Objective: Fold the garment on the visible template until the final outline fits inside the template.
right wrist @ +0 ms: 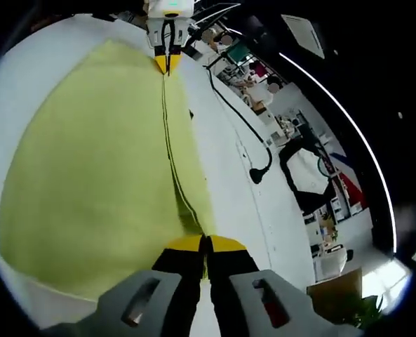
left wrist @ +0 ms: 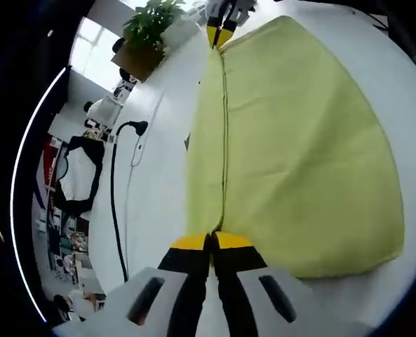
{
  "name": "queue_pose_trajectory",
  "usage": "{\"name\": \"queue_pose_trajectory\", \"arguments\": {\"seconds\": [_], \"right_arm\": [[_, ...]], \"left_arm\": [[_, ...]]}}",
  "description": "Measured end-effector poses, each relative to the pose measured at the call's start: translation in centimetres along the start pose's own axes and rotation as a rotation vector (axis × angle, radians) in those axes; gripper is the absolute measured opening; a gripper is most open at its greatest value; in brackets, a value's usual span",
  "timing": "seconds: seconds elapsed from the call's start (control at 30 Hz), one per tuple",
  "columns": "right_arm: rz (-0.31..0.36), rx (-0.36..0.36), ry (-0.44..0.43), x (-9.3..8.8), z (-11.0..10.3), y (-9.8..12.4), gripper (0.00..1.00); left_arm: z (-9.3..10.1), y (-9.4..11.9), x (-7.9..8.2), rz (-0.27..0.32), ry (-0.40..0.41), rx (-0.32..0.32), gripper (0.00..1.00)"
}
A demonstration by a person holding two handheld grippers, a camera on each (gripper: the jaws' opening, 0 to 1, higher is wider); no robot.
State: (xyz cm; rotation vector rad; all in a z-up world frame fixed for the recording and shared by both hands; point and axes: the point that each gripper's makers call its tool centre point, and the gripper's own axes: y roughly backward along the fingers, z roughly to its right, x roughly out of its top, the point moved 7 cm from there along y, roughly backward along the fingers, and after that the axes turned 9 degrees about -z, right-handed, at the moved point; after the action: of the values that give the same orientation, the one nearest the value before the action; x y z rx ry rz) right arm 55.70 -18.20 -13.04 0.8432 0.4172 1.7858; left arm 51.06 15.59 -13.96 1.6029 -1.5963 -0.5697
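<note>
Lengthwise, yellow garment [left wrist: 299, 154] stretched between both grippers — left gripper [left wrist: 212, 242], right gripper [right wrist: 205, 243], jaws clamped on opposite ends.

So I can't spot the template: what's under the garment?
White table shows around the yellow garment, which both grippers, left and right, pinch at an edge. Whatever lies beneath, template included, is covered.

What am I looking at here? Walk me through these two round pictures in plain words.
A person holds two hand-held clamps, each with a camera looking along its jaws. In the left gripper view, the left gripper pinches one end of a yellow garment, with the right gripper at the far end. The right gripper view shows the same scene from the right gripper. Both are shut on a folded edge. The garment lies on a white table, beside a black cable and a potted plant.
</note>
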Motion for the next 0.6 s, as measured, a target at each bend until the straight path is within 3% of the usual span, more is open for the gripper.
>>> {"name": "queue_pose_trajectory", "arguments": {"seconds": [0.07, 0.2, 0.3, 0.43, 0.53, 0.6], "right_arm": [[0.002, 0.035, -0.055, 0.4, -0.1, 0.2, 0.00], [-0.041, 0.026, -0.085, 0.9, 0.7, 0.1, 0.00], [-0.030, 0.042, -0.222, 1.1, 1.5, -0.1, 0.00], [-0.035, 0.048, -0.240, 0.9, 2.5, -0.7, 0.00], [-0.051, 0.063, -0.325, 0.4, 3.1, -1.4, 0.00], [-0.050, 0.065, -0.374, 0.2, 3.5, -1.8, 0.00]], "left_arm": [[-0.3, 0.2, 0.0, 0.002, -0.007, 0.024, 0.02], [-1.4, 0.5, 0.1, 0.030, 0.053, 0.034, 0.02], [-2.2, 0.8, 0.1, 0.054, 0.087, 0.039, 0.02], [-4.1, 0.9, -0.2, 0.082, 0.192, 0.050, 0.01], [-5.5, 0.6, -0.5, 0.122, 0.305, 0.037, 0.01], [-6.1, 0.4, -0.6, 0.121, 0.327, 0.040, 0.01]]}}
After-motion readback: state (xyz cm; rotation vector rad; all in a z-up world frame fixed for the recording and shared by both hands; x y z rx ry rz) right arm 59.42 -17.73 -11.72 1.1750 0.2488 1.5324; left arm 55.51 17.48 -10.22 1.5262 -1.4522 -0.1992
